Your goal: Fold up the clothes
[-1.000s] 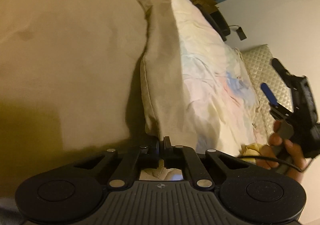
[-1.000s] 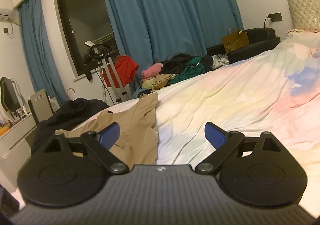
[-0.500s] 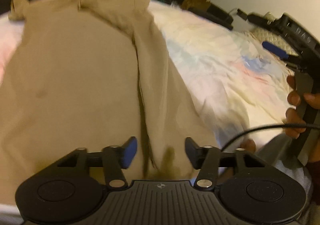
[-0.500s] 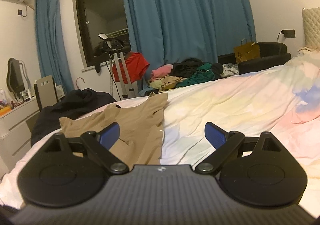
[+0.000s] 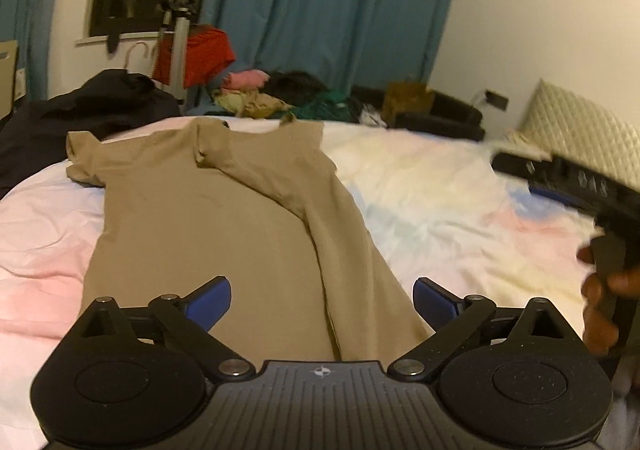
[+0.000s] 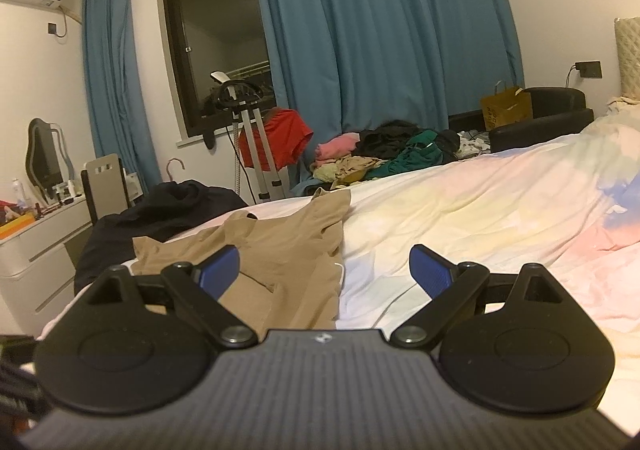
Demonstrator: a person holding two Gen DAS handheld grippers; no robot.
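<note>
A tan T-shirt (image 5: pixel 224 217) lies flat on the pastel bedsheet (image 5: pixel 440 201), its right side folded inward lengthwise. My left gripper (image 5: pixel 322 300) is open and empty, just above the shirt's near hem. My right gripper (image 6: pixel 324 270) is open and empty, above the bed to the right of the shirt (image 6: pixel 288 250). The right gripper also shows, blurred, at the right edge of the left wrist view (image 5: pixel 580 185), held in a hand.
A black garment (image 5: pixel 80 109) lies at the bed's far left edge. A pile of mixed clothes (image 6: pixel 384 157) sits beyond the bed by the blue curtains. A white dresser (image 6: pixel 36 250) stands at left, a quilted headboard (image 5: pixel 580 129) at right.
My left gripper let go of the shirt's hem, opened wide and pulled back and up. The shirt now lies flat with its right side folded over. The right gripper stayed open.
</note>
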